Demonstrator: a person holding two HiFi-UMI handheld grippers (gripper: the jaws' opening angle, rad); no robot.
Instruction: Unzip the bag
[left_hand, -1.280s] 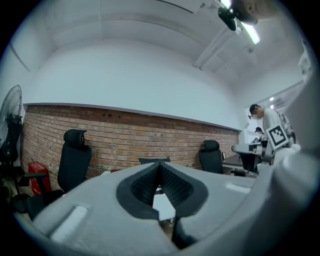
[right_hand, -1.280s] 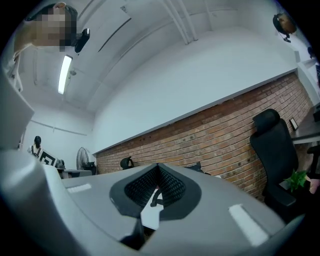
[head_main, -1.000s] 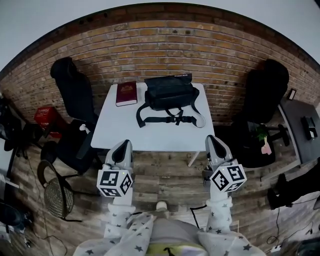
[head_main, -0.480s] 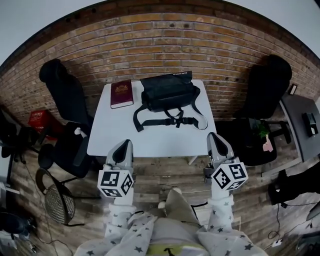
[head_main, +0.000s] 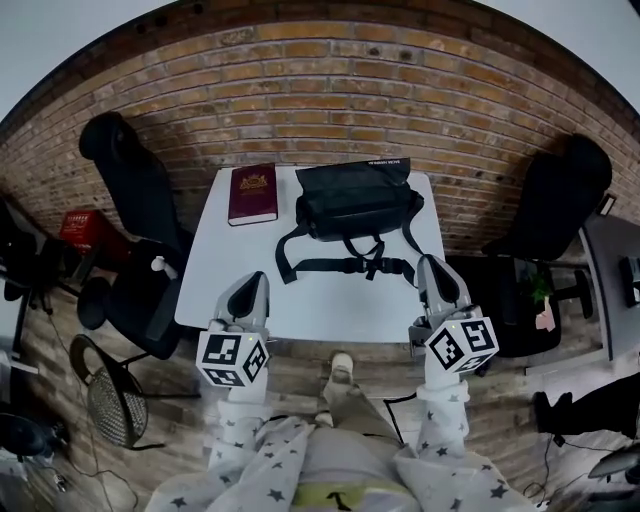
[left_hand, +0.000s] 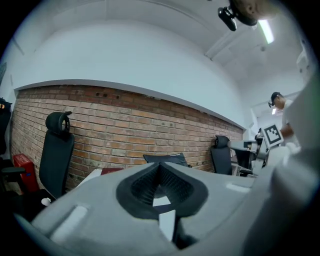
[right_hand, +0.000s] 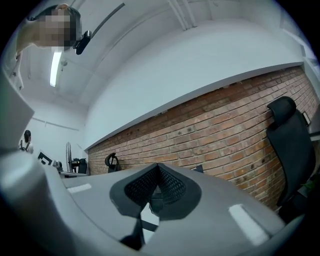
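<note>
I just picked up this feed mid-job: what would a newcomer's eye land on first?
The black fabric bag with its buckled strap trailing forward lies at the far middle of the white rectangular table against the brick wall, with a dark red hardcover book flat to its left. Nearer, the left tongs and right tongs hang shut and empty at the table's near edge, short of the bag.
</note>
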